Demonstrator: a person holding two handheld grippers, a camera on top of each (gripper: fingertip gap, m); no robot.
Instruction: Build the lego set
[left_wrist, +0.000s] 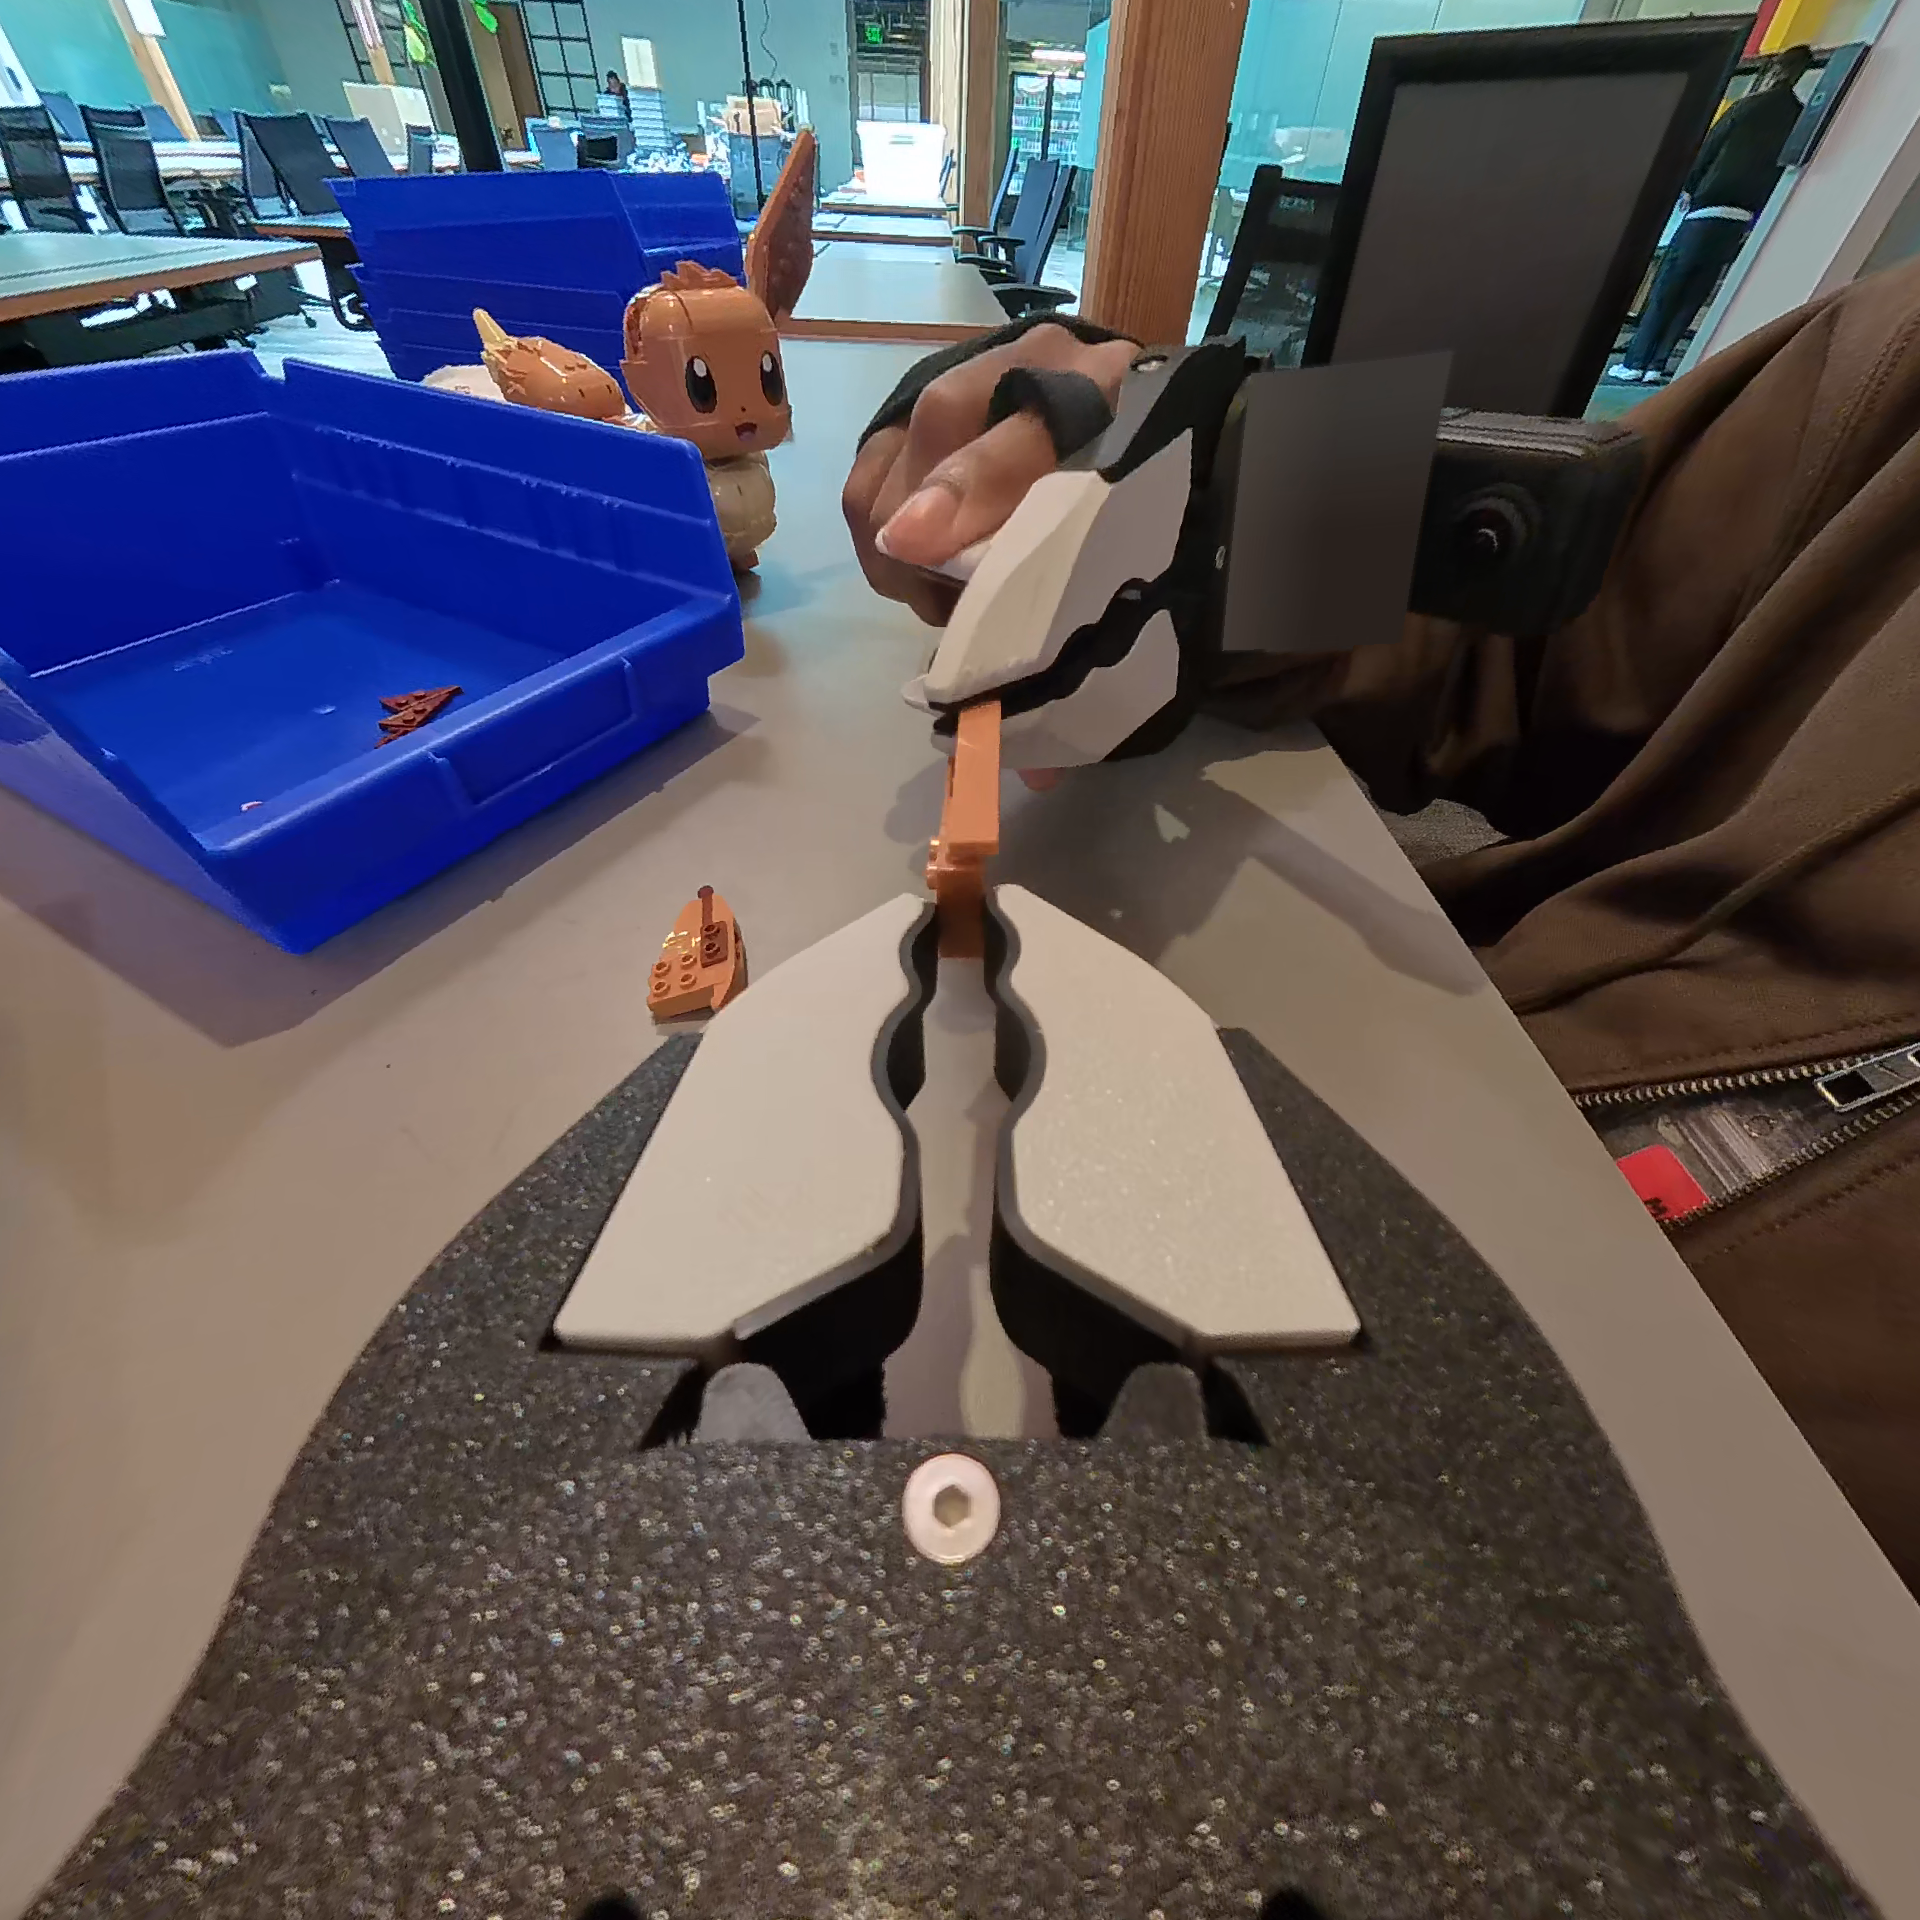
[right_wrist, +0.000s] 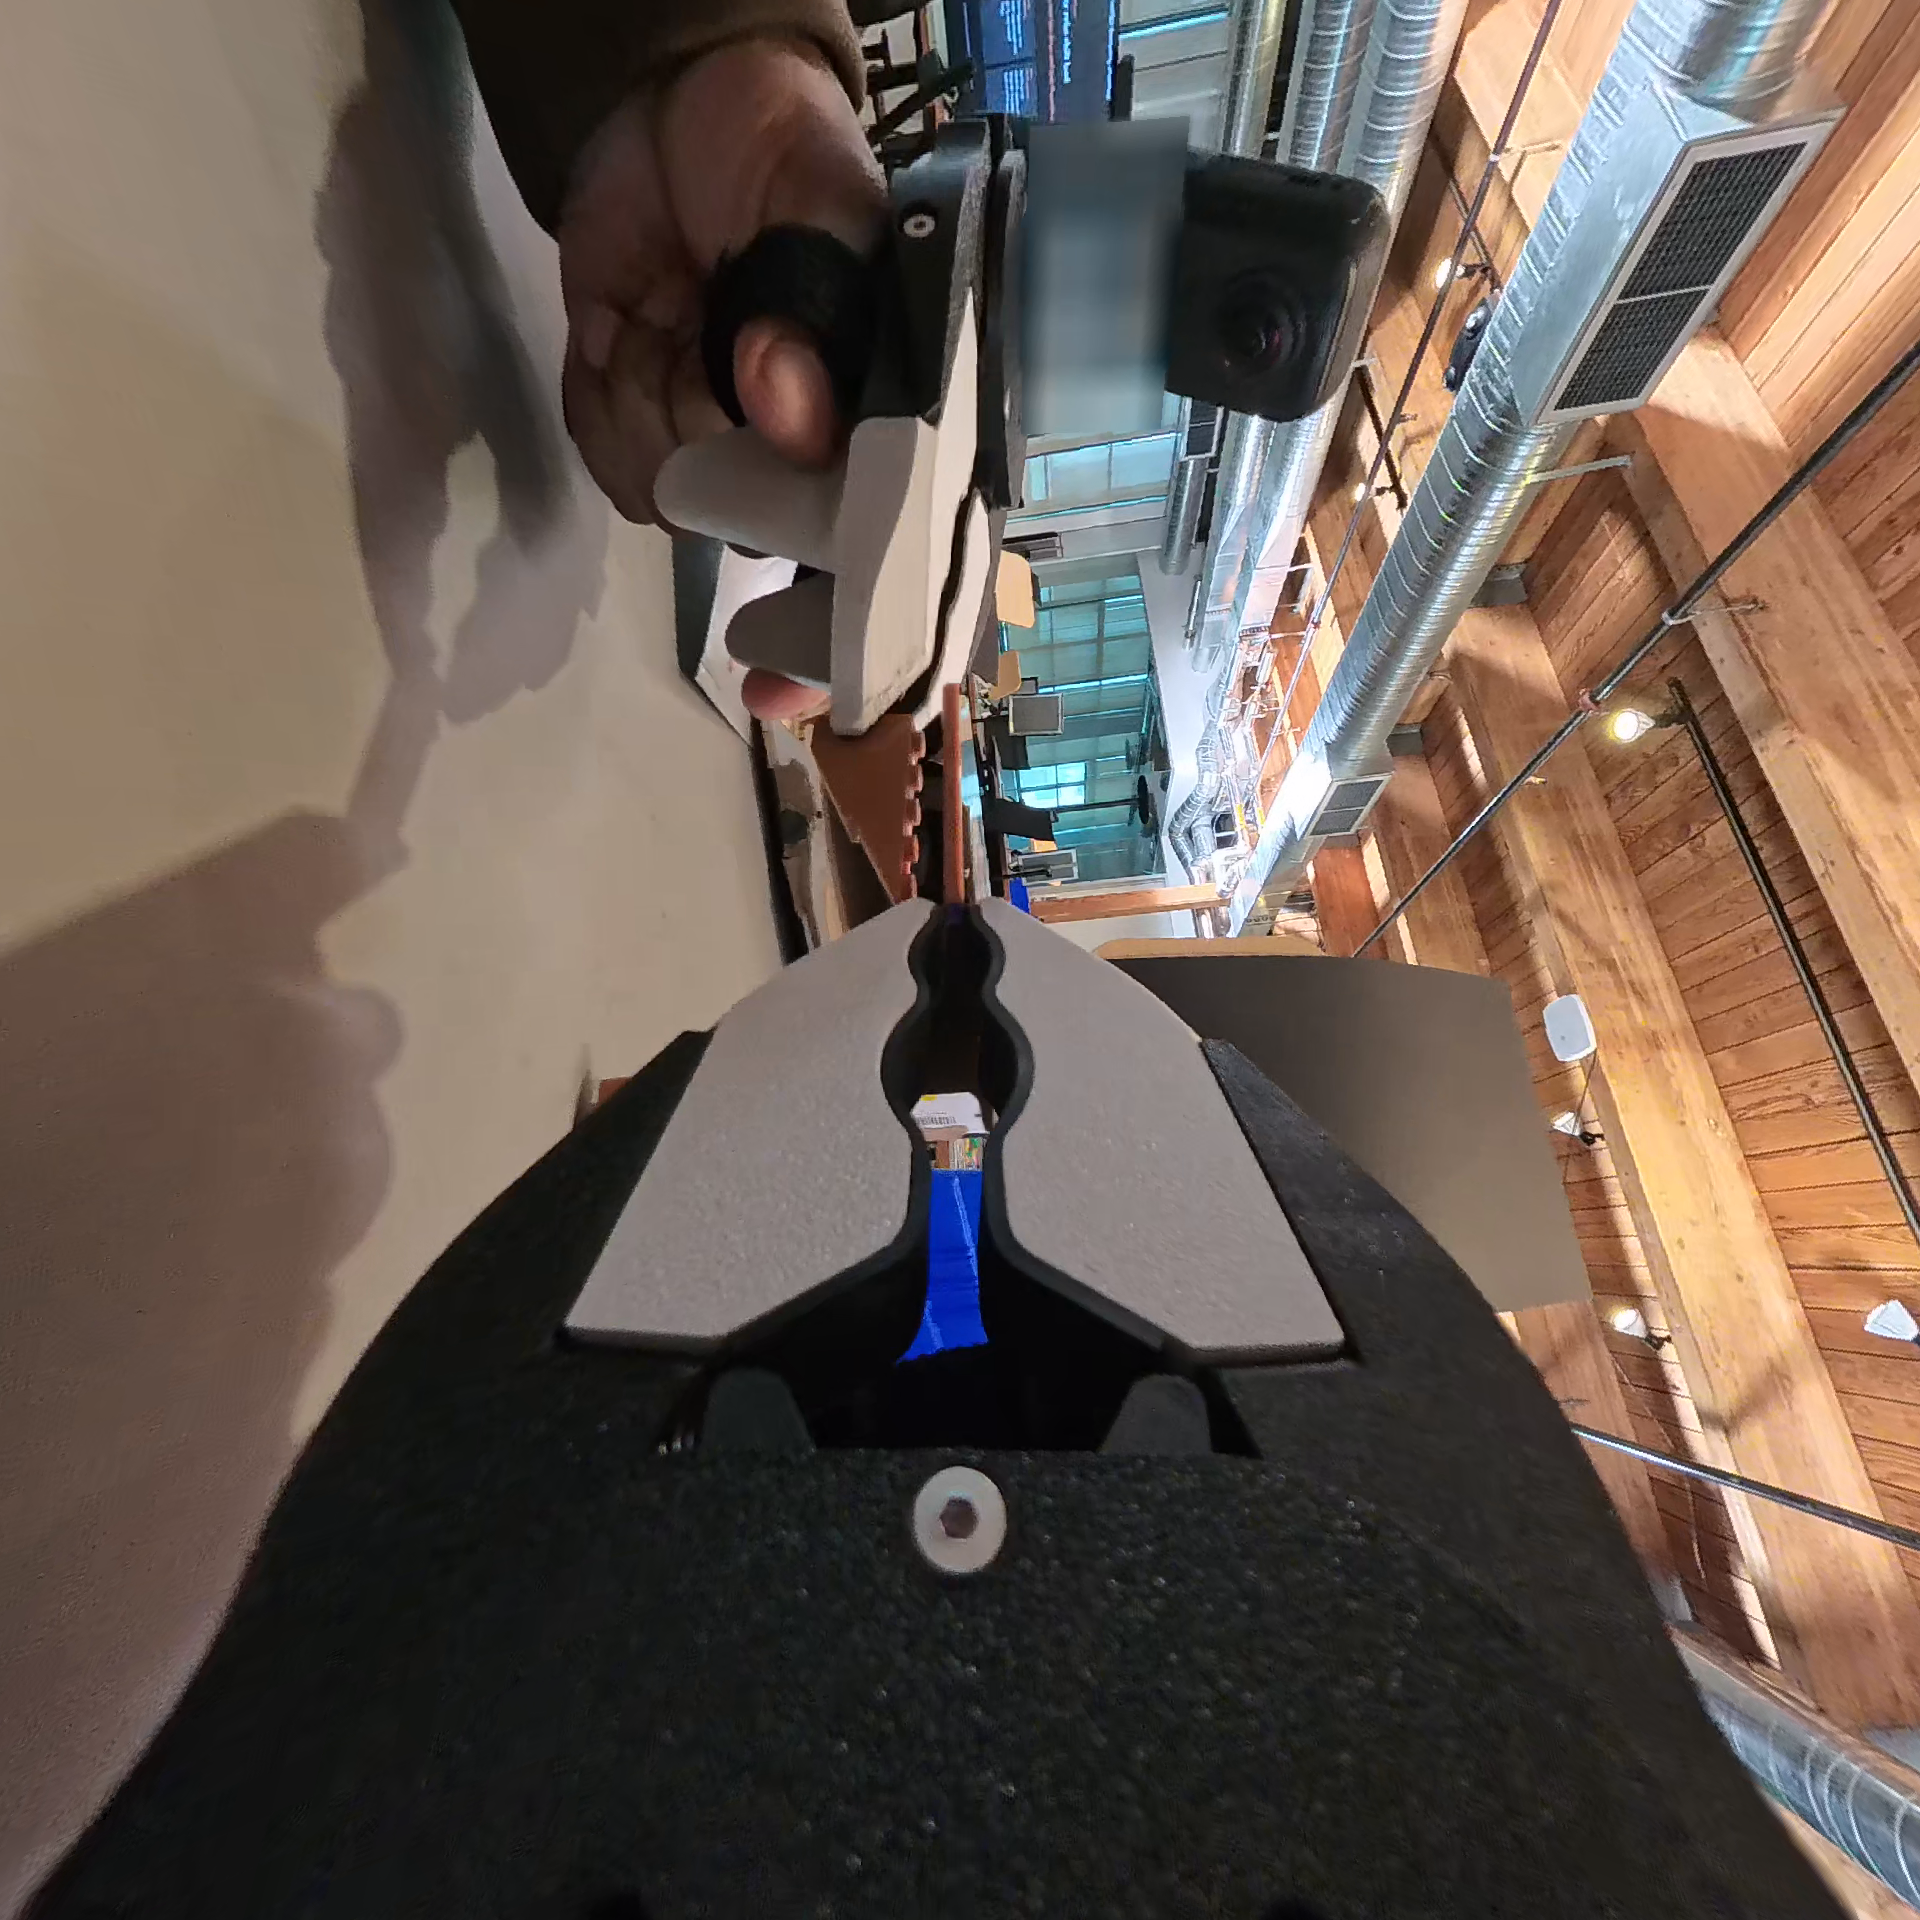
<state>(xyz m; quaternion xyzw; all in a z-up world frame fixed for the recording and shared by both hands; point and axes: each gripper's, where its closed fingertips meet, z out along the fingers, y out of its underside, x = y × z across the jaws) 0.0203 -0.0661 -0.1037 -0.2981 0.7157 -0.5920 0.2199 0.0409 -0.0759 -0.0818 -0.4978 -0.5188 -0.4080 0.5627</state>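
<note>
A long tan brick part (left_wrist: 975, 790) hangs in the air above the grey table (left_wrist: 520, 1143), held at both ends. My left gripper (left_wrist: 961, 906) is shut on its near, thicker end. My right gripper (left_wrist: 961, 709) comes in from the right, and its white fingers (left_wrist: 1039, 582) pinch the far end. In the right wrist view my right gripper (right_wrist: 956, 914) is shut on the part's thin edge (right_wrist: 951, 800). There the left gripper (right_wrist: 920, 712) grips the other end, beside a studded brown section (right_wrist: 873, 800).
A small tan brick assembly (left_wrist: 698, 961) lies on the table just left of my left fingers. A blue bin (left_wrist: 582, 644) holds dark red wedge plates (left_wrist: 416, 712). A brick fox figure (left_wrist: 717, 405) and stacked blue bins (left_wrist: 540, 260) stand behind. A person's brown jacket (left_wrist: 1714, 831) is at the right. Both grippers' tips are close together, under 4 cm apart.
</note>
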